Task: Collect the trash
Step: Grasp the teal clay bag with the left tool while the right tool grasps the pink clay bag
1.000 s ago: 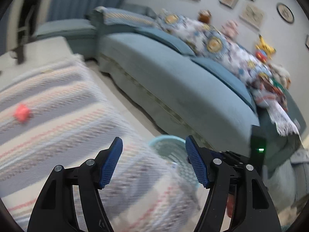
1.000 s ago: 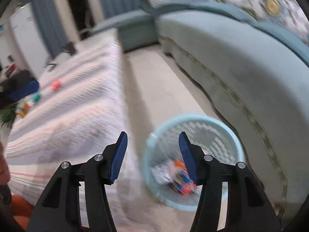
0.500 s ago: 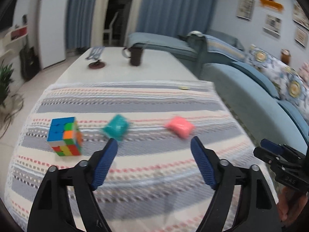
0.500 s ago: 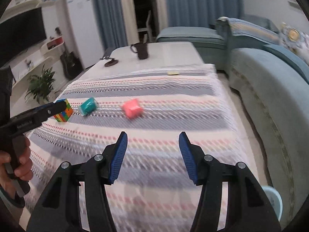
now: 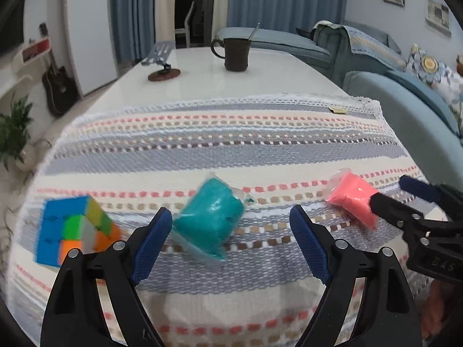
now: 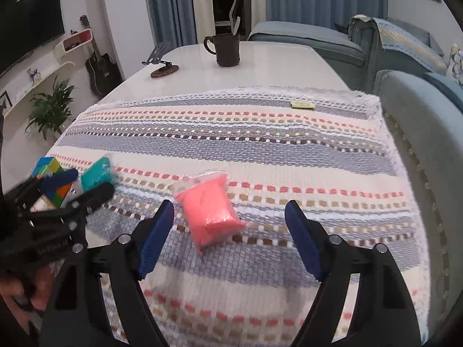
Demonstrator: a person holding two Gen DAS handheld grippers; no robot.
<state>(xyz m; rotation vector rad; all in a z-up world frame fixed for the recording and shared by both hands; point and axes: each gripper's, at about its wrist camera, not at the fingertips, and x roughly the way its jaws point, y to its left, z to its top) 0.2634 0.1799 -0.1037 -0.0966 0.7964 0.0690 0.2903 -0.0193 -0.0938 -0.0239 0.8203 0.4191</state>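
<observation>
A teal plastic-wrapped packet [image 5: 209,224] lies on the striped cloth [image 5: 231,144], just ahead of and between the fingers of my open left gripper [image 5: 231,240]. A pink wrapped packet [image 6: 212,212] lies on the cloth between the fingers of my open right gripper [image 6: 230,231]. The pink packet [image 5: 353,199] also shows in the left wrist view, with the right gripper's fingertips [image 5: 385,199] beside it. The teal packet [image 6: 97,173] and the left gripper [image 6: 78,188] show at the left of the right wrist view.
A colour cube [image 5: 69,230] sits left of the teal packet. A dark mug [image 5: 235,55] and a small stand [image 5: 162,63] are on the white table [image 5: 202,86] beyond the cloth. A blue sofa [image 6: 419,110] runs along the right. A small tag [image 6: 302,104] lies on the cloth's far edge.
Both grippers swung from the floor basket to the table, then moved in closer: the teal packet now sits at the left gripper's fingers and the pink packet at the right's.
</observation>
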